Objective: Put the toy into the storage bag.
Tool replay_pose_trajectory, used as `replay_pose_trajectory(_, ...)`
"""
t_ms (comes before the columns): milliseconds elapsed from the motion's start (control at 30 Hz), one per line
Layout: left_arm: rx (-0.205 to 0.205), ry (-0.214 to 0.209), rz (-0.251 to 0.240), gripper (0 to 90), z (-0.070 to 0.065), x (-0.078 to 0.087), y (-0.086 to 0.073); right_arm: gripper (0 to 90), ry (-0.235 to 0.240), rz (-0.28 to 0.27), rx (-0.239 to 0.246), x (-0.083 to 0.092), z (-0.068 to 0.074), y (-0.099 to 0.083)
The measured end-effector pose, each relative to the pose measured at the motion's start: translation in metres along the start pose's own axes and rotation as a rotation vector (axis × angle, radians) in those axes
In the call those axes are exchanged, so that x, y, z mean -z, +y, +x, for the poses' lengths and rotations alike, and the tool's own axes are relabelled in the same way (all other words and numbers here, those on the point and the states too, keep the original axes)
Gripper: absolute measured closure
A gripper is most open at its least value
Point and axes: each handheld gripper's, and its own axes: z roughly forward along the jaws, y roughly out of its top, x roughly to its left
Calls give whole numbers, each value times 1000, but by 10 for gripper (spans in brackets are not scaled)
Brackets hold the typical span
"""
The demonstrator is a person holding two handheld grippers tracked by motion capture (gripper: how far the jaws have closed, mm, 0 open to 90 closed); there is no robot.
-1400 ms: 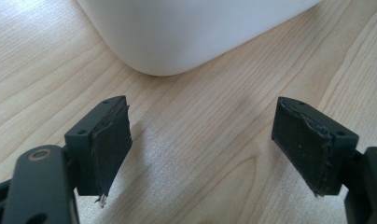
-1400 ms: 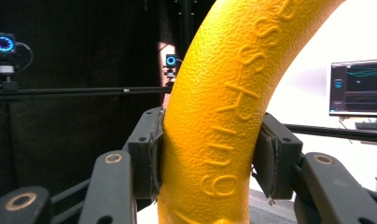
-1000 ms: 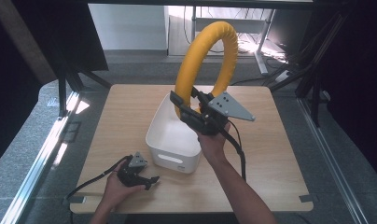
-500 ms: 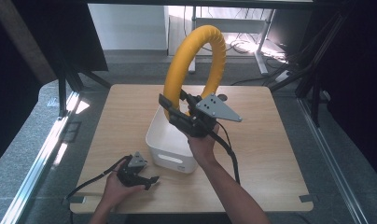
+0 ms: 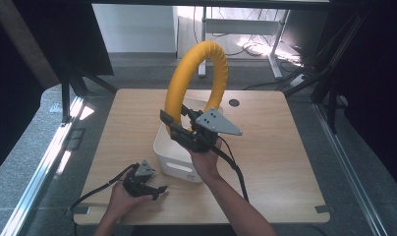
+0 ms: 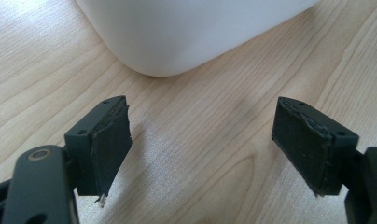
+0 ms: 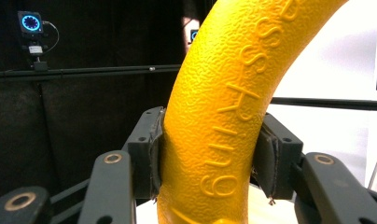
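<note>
Yellow ring (image 5: 199,81) is now lower and further left than it was a moment ago: it has come from the right side of the white bin (image 5: 163,152) to a place directly over it, and its bottom end seems to go down toward the inside. I judge from this that the ring is being put into the bin and that the step is almost finished, but the ring is not yet released.

The right gripper (image 5: 179,129) holds the ring near its lower end, above the middle of the table (image 5: 285,162). In the right gripper view both pads (image 7: 155,154) press on the rough yellow surface (image 7: 224,135), so the tongs are clamped on it. The right forearm reaches from the near edge, and the ring stands upright, tilted a little to the far side.

The left gripper (image 5: 140,183) rests low at the near left of the table, just beside the near left corner of the bin (image 6: 186,32). Its jaws stand wide apart and nothing is between them.
</note>
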Motion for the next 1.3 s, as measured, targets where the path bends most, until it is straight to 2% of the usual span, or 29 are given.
replay_pose_trajectory(467, -4, 0, 3, 196, 0, 0, 0, 493, -1, 10, -18, -7, 3, -14)
replay_pose_trajectory(800, -4, 1, 4, 195, 0, 0, 0, 493, -18, 18, -35, -10, 2, -24)
replay_pose_trajectory(1300, -4, 2, 3, 195, 0, 0, 0, 491, -50, 28, -49, -14, 10, -41)
